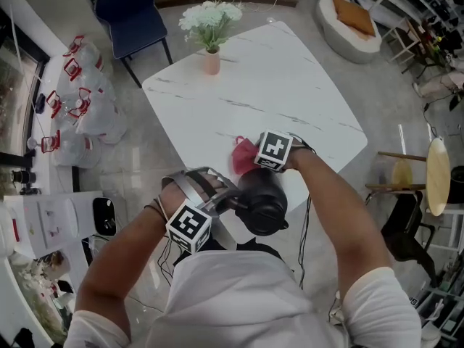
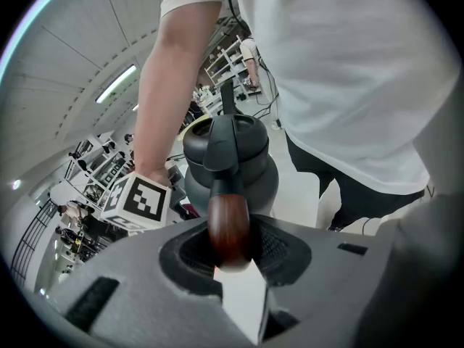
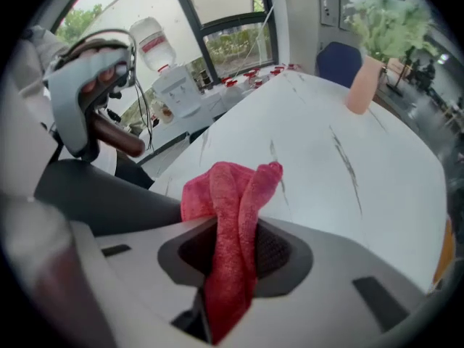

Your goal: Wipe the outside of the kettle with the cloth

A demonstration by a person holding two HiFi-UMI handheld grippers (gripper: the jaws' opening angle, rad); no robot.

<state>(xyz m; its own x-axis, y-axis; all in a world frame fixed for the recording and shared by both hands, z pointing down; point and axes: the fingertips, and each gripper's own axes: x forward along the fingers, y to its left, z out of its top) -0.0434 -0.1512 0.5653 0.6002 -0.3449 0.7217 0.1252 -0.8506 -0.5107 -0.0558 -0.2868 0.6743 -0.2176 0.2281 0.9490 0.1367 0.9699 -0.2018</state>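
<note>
Table: white marble-look square top with rounded corners (image 1: 290, 100), thin grey veins.
On the table: 1 pink vase (image 1: 211, 62) of white flowers, upright near the far corner.
Near corner: dark round kettle (image 1: 262, 203) over it; whether it touches the top cannot be told.
Floor: glossy grey floor (image 1: 138, 158), carrying the table, 1 blue chair (image 1: 130, 9) and clear water jugs with red handles (image 1: 80, 100).

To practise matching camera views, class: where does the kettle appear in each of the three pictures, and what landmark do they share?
Head view: kettle at lower centre.
Left gripper view: kettle at centre, beyond the jaws.
Right gripper view: kettle at the left edge.
Shared landmark: its brown handle, in both gripper views.
</note>
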